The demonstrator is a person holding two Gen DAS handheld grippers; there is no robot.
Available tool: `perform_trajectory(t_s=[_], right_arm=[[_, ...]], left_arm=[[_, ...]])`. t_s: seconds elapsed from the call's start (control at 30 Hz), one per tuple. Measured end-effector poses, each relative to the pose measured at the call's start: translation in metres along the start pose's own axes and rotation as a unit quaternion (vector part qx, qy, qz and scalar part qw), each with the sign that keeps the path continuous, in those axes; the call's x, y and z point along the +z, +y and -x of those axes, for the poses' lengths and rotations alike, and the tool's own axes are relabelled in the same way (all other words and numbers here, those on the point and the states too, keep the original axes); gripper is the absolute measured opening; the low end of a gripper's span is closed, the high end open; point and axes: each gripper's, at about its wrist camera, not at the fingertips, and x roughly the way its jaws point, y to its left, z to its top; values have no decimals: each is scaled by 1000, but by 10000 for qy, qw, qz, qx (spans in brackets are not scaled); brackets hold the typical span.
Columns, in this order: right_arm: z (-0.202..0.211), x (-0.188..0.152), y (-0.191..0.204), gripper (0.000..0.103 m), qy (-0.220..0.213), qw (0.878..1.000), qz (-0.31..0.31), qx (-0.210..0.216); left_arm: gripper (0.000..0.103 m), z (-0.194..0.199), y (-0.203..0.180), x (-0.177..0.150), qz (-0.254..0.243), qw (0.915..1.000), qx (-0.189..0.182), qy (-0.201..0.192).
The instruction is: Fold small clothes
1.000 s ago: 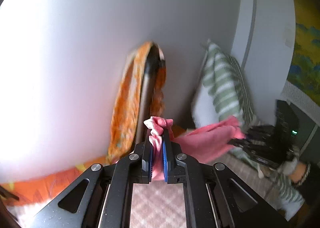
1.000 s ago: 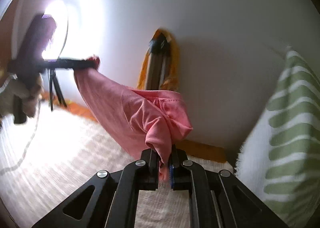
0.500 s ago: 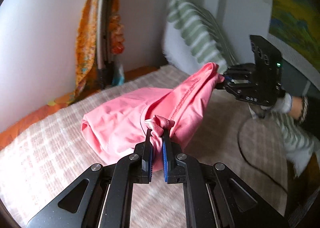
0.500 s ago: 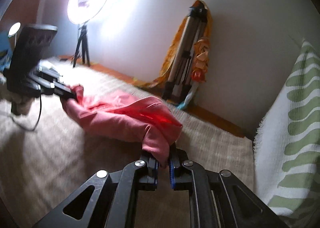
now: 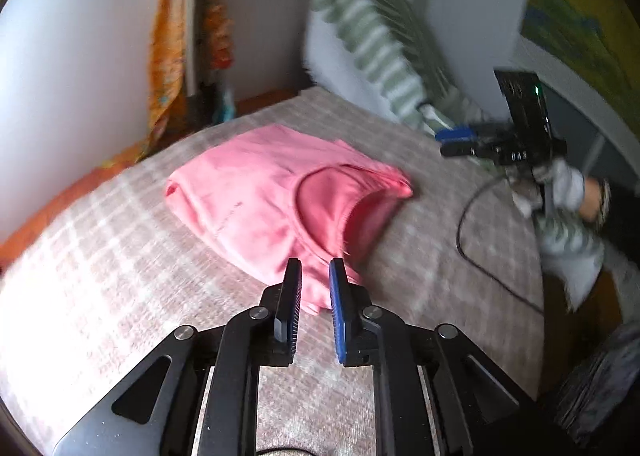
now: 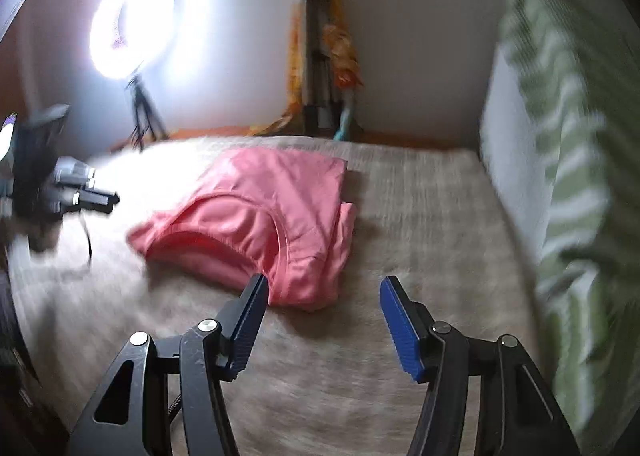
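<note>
A small pink cotton garment (image 5: 280, 196) lies folded in a soft heap on the pale checked woven bedspread (image 5: 100, 256), its curved neckline seam facing up and its open edge gaping a little toward the right in the left wrist view. In the right wrist view the same garment (image 6: 256, 216) sits at the middle of the bedspread (image 6: 420, 216), well apart from the green-and-white striped pillow (image 6: 568, 160) that stands along the far right edge.

The left gripper (image 5: 315, 276) hangs just over the near corner of the garment; its jaws have just been opening and now stand a narrow gap apart — a corner of pink cloth shows between them, but the blue pads do not press on it. From the right wrist view the left gripper (image 6: 100, 198) appears blurred at the left, beside the garment and apart from it.

The right gripper (image 6: 324, 288) has also just been opening — its fingers are spread wide, with the near hem of the garment lying on the bedspread between the tips, loose and unpinched. In the left wrist view the right gripper (image 5: 452, 140) is held in a gloved hand (image 5: 560, 184) off to the right of the garment, clear of the cloth.

Beyond the garment, against the white wall, a tripod draped with orange patterned cloth (image 6: 320, 56) leans, and a lit ring lamp (image 6: 128, 24) glares to its left.
</note>
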Motion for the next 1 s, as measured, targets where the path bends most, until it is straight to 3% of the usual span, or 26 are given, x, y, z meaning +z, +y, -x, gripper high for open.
perform_trajectory(t_s=[0.07, 0.17, 0.23, 0.5, 0.6, 0.7, 0.8, 0.9, 1.0], right_arm=[[-13, 6, -3, 57, 83, 9989, -394, 234], [-26, 9, 2, 54, 56, 9983, -544, 208], [-29, 8, 9, 54, 21, 9983, -554, 201], [-43, 13, 34, 52, 74, 9996, -243, 124], [-39, 8, 41, 52, 192, 9994, -202, 218], [-36, -4, 38, 51, 334, 9972, -610, 287], [-36, -14, 28, 52, 394, 9939, -1030, 61], [-38, -24, 7, 53, 440, 9817, -1848, 163], [-44, -27, -5, 53, 528, 9721, -2273, 228]], left_arm=[[12, -5, 6, 1, 190, 9997, 73, 98], [14, -14, 6, 2, 122, 9997, 170, 93], [19, -22, 3, 3, 112, 9998, 126, 90], [20, -50, -18, -4, -348, 9985, 209, 359], [20, -47, -20, -7, -213, 9991, 206, 300], [23, -41, -34, -5, -421, 9988, 165, 178], [42, -47, -54, -8, -946, 9949, 245, 265], [42, -56, -70, -14, -1428, 9882, 355, 422], [42, -66, -75, -19, -1697, 9823, 553, 569]])
